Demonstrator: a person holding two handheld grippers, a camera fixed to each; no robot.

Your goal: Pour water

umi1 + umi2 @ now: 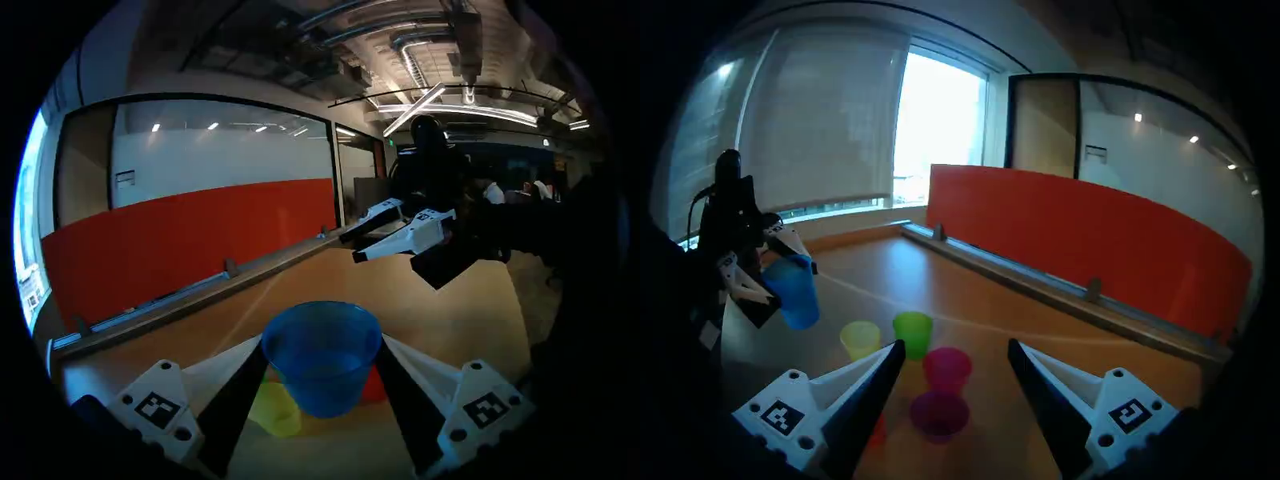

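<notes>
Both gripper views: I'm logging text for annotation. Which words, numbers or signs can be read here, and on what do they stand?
Too small to read: paper notice on the glass wall.
Patterns, no letters: square markers on the fingers of the left gripper and the right gripper.
No print seen: blue cup.
Nothing readable.
</notes>
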